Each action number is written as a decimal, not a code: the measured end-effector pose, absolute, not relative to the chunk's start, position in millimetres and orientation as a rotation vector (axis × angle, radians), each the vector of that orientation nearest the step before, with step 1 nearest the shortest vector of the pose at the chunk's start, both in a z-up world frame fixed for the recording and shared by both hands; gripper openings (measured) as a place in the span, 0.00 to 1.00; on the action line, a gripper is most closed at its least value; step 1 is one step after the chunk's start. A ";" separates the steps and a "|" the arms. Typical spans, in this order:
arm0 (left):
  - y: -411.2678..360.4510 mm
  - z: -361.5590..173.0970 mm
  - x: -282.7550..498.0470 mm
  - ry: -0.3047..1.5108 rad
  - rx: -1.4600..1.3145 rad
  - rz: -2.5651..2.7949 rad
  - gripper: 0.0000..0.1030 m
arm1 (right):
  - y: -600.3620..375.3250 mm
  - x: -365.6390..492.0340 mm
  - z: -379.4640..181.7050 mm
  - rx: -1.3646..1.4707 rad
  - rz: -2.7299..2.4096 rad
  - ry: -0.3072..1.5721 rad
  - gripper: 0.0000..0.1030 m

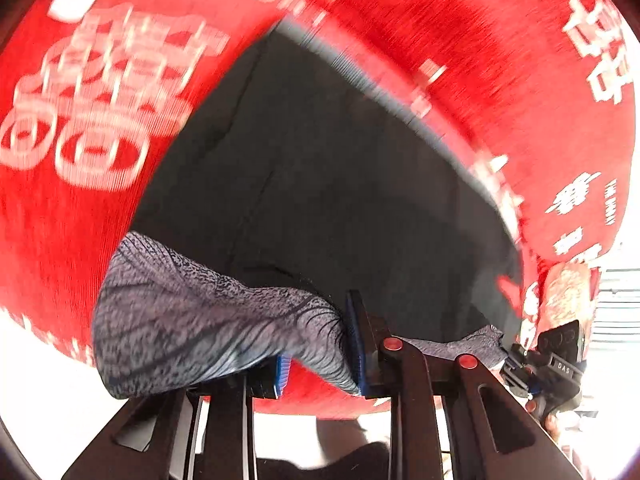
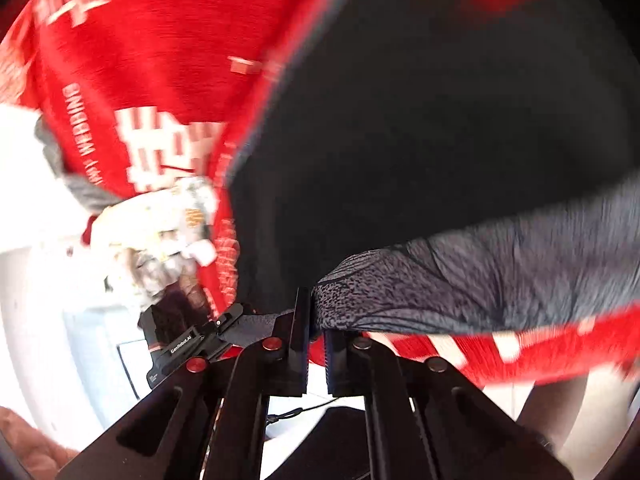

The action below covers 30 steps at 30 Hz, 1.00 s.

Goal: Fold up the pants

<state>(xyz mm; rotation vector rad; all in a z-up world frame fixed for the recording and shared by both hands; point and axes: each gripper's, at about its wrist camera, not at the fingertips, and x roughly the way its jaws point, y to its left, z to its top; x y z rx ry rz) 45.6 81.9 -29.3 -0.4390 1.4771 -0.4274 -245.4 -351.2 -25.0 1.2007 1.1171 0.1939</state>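
This looks like a home bedroom: a red bedspread (image 1: 500, 80) printed with white double-happiness characters and the word "WEDDING" fills both wrist views, with an embroidered cushion (image 2: 168, 232) lying at its edge beside white furniture (image 2: 36, 280).

Both fisheye views are bright, with white glare burnt out along the lower edges, dark vignette in the corners, strong bending at the rims, and motion blur smearing the red cloth (image 1: 500, 60) print.
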 end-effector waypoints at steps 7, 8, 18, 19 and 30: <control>36.6 16.2 136.2 1.239 -0.380 -0.348 0.70 | -407.4 -123.3 21.8 1.037 0.296 1.087 0.06; 29.3 13.5 152.9 1.189 -0.344 -0.287 0.84 | -412.6 -103.7 20.8 1.010 0.302 1.102 0.06; -13.0 -83.4 229.0 1.313 -0.037 0.012 0.85 | -436.0 9.3 -74.8 0.919 0.190 1.288 0.40; -13.4 -83.5 225.3 1.326 -0.027 0.021 0.85 | -439.6 8.4 -76.7 0.941 0.177 1.265 0.41; -119.1 -51.2 148.0 1.444 0.256 -0.115 0.85 | -470.2 -82.8 1.8 0.731 0.155 1.268 0.74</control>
